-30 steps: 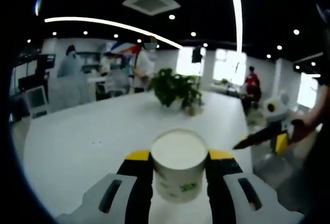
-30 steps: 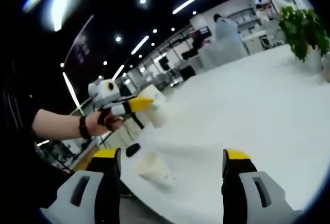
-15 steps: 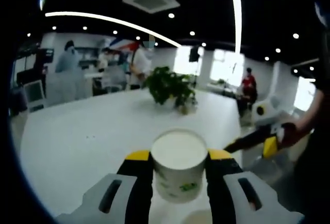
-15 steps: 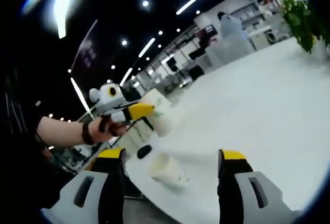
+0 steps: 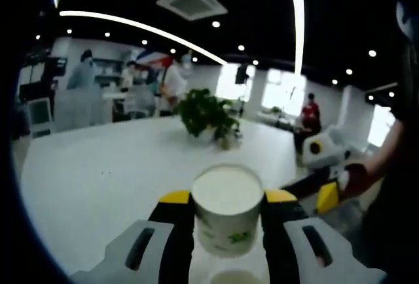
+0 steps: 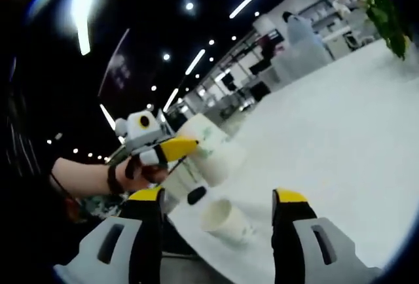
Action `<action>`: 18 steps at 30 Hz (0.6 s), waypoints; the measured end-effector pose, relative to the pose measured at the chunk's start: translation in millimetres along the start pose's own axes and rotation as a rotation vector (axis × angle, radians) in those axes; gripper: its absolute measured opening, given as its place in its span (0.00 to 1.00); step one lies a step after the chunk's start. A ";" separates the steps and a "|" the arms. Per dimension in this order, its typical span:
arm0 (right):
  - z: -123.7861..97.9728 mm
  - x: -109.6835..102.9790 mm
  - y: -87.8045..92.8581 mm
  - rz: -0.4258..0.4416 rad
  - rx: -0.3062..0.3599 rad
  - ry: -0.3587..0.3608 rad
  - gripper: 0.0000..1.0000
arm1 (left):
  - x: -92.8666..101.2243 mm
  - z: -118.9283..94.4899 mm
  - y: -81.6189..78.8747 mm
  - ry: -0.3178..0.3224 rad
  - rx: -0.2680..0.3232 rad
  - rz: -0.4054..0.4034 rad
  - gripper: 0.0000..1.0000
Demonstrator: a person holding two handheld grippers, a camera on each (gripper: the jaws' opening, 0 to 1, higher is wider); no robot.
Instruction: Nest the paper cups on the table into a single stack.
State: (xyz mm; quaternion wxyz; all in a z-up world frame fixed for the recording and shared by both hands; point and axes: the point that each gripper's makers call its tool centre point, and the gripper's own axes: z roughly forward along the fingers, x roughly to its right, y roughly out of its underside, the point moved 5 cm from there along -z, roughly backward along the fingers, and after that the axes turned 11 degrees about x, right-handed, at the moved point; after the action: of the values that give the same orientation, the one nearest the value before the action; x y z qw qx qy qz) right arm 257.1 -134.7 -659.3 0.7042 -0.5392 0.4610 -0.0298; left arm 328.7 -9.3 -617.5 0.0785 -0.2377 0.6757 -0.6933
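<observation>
Left gripper (image 5: 227,215) fingers clamp a thin white paper cup (image 5: 227,209) mid-wall above the second white paper cup (image 6: 226,220) on the white table (image 6: 340,159); right gripper (image 6: 216,231) fingers wide, empty; crushable, so grip lightly.

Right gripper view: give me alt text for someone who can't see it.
A paper cup lies on its side near the white table edge between the open right gripper jaws. Above it, the left gripper holds another cup.
</observation>
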 end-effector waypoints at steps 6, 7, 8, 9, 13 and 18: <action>6.1 -7.2 3.8 0.009 -0.009 -0.042 0.59 | 6.2 -3.0 0.4 0.000 0.010 -0.028 0.38; 6.9 -8.0 4.6 0.012 -0.011 -0.046 0.59 | 6.4 -3.2 -0.1 0.002 0.014 -0.030 0.38; 7.8 -9.2 5.7 0.017 -0.013 -0.054 0.58 | 7.6 -3.6 -1.3 0.008 0.019 -0.034 0.38; 8.5 -10.3 6.1 0.020 -0.013 -0.061 0.57 | 9.9 -4.0 -2.4 0.010 0.021 -0.035 0.38; 13.0 -17.0 7.7 0.033 -0.018 -0.098 0.53 | 13.7 -3.8 -3.7 0.016 0.034 -0.050 0.38; 16.3 -24.5 7.1 0.043 -0.008 -0.148 0.48 | 21.1 -4.6 0.0 0.041 0.018 -0.065 0.38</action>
State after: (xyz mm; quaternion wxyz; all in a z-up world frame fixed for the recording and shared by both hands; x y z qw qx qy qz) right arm 250.9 -106.6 -649.9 0.7348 -0.5326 0.4191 0.0270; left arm 308.3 -14.3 -612.6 0.0443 -0.2448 0.6627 -0.7064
